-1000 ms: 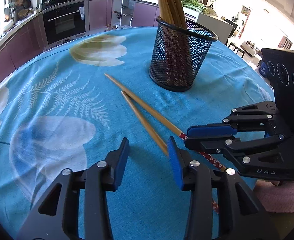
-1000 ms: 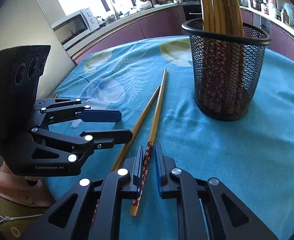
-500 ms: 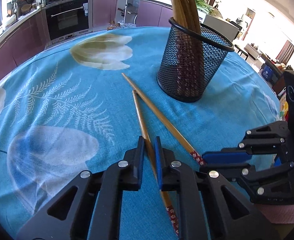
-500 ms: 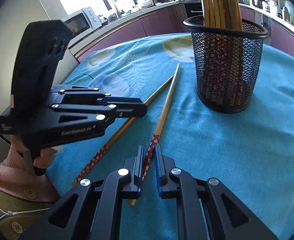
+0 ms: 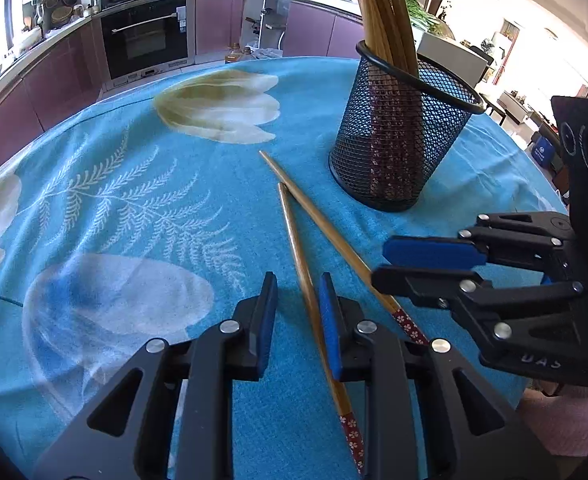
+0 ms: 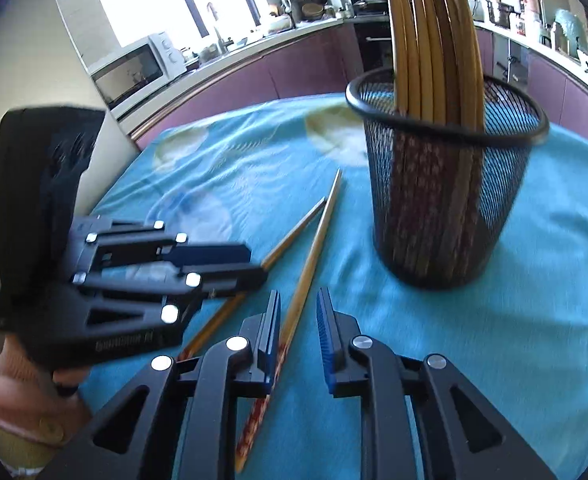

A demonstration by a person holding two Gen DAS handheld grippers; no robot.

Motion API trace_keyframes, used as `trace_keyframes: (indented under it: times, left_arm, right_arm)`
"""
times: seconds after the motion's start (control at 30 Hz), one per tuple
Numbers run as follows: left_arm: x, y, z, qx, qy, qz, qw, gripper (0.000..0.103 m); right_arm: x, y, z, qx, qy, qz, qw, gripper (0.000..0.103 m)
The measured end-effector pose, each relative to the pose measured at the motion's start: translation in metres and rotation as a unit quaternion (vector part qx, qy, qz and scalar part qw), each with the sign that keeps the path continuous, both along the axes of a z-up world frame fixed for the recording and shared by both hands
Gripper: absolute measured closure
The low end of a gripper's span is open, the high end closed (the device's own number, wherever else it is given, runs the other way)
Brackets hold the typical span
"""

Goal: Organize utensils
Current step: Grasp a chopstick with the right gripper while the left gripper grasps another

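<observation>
Two wooden chopsticks with red patterned ends lie on the blue tablecloth. One chopstick (image 5: 300, 256) runs between the fingers of my left gripper (image 5: 297, 312), close to the right pad; the jaws are opening and no longer clamp it. The other chopstick (image 6: 310, 264) runs between the fingers of my right gripper (image 6: 298, 320), beside the left pad, with those jaws opening too. A black mesh cup (image 5: 394, 152) (image 6: 446, 208) stands upright just beyond, holding several chopsticks (image 6: 434, 40). Each gripper shows in the other's view: the right gripper (image 5: 382, 264) and the left gripper (image 6: 258, 264).
The round table's blue floral cloth (image 5: 134, 220) reaches far to the left of the chopsticks. A hand in a pink sleeve (image 6: 18, 396) holds the left gripper. Purple kitchen cabinets and an oven (image 5: 146, 36) stand behind the table, with a microwave (image 6: 134, 68) on the counter.
The left gripper closed on the near chopstick, and now both grippers' jaws have parted from their chopsticks. The right gripper has moved nearer the mesh cup.
</observation>
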State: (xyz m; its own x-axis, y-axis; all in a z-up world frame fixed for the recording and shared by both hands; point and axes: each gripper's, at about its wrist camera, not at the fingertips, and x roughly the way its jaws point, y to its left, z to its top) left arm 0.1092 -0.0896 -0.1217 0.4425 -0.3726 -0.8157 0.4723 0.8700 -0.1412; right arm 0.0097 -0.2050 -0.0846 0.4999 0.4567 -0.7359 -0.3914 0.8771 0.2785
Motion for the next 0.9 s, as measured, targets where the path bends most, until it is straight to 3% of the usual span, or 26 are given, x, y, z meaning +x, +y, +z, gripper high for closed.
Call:
trace_keyframes:
  times: [0.2,0.3,0.7,0.9]
  left_arm:
    - [0.0074,0.0014,-0.002,-0.004,0.003,0.011,0.9999,0.09]
    - [0.0082,0.0015,-0.0024,-0.005,0.003,0.013,0.9999,0.09]
    - [0.0085,-0.0018,-0.0034,0.004,-0.002,0.013,0.9999,0.088]
    - [0.009,0.0001,-0.0029,-0.005,0.001,0.029,0.9996,0.093]
  right_arm:
    - [0.011,0.0066,-0.0077,-0.007,0.003,-0.006,1.0,0.087]
    - [0.0086,0.0038,-0.0086,0.004,0.01,-0.01,1.0,0.094]
    - [0.0081,0.0066,-0.0081,-0.001,0.008,-0.016,1.0,0.093]
    - [0.0073,-0.0005,-0.009,0.019,0.016,-0.025,0.999,0.097]
